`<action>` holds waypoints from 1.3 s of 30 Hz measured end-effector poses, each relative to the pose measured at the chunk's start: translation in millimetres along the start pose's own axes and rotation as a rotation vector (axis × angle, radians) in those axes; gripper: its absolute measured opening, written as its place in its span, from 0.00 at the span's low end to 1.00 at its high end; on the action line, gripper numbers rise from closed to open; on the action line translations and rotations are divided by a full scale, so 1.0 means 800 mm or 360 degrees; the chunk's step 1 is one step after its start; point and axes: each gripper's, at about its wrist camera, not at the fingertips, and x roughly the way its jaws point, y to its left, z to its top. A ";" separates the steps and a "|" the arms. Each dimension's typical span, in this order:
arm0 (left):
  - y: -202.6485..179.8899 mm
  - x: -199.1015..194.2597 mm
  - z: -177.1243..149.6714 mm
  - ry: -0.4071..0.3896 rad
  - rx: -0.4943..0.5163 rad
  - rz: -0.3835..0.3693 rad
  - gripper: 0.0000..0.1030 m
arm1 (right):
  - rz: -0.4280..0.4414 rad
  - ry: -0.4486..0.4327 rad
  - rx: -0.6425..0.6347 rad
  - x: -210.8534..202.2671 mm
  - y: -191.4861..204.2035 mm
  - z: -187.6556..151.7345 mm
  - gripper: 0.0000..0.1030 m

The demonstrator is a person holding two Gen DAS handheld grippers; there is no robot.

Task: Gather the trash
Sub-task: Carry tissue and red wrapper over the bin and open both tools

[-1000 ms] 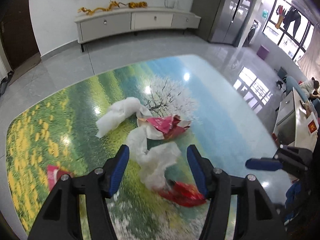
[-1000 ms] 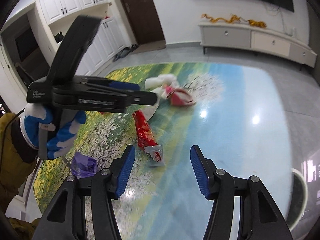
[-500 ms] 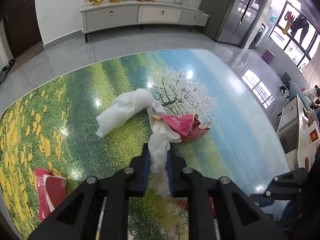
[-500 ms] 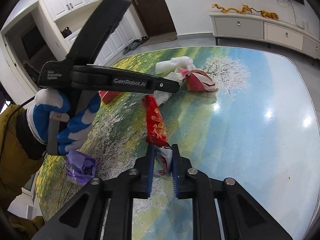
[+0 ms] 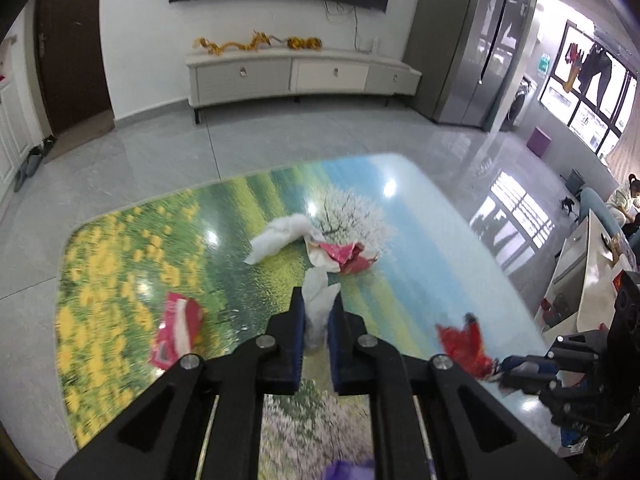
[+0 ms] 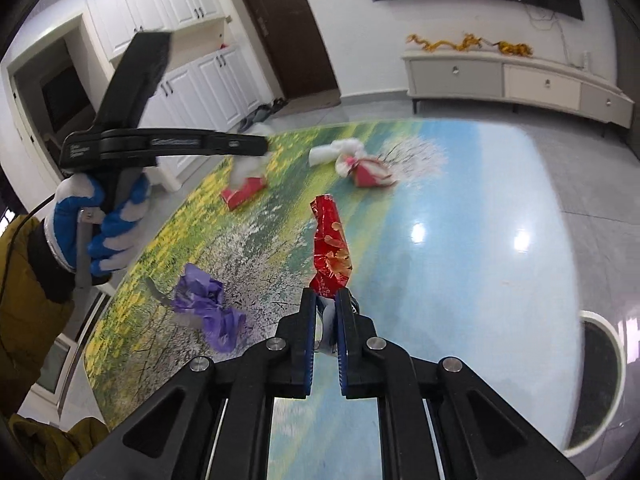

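Observation:
My left gripper is shut on a white tissue and holds it above the landscape-printed table. The right gripper has its jaws closing on the lower end of a long red foil wrapper, which stands up from the pads. In the right wrist view the left gripper shows at the upper left in a blue and white gloved hand. On the table lie another white tissue, a crumpled pink wrapper, a red packet and a purple wrapper.
A round dark thing with a white rim stands off the table's right edge. A low white cabinet lines the far wall under a dark screen. Grey tiled floor surrounds the table. A person sits far right.
Both grippers went from open to shut, the left on the white tissue, the right on the red wrapper. Both have since lifted their pieces off the table and pulled back.

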 end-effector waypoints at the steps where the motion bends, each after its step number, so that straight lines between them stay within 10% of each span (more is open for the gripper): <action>1: -0.002 -0.010 0.001 -0.0018 0.0000 0.0006 0.09 | -0.0015 -0.0024 0.0004 -0.014 0.002 -0.003 0.09; 14: -0.157 -0.082 0.052 -0.0188 0.0151 -0.0133 0.09 | -0.0338 -0.0286 0.0159 -0.170 -0.063 -0.027 0.09; 25: -0.352 0.050 0.068 0.0055 0.0307 -0.0480 0.09 | -0.0678 -0.0214 0.0491 -0.214 -0.204 -0.070 0.09; 35: -0.423 0.186 0.055 0.0270 0.0322 -0.0605 0.13 | -0.0718 -0.0128 0.0725 -0.156 -0.305 -0.088 0.11; 39: -0.429 0.222 0.047 0.0325 0.0289 -0.0616 0.50 | -0.0749 -0.0086 0.0807 -0.127 -0.332 -0.098 0.35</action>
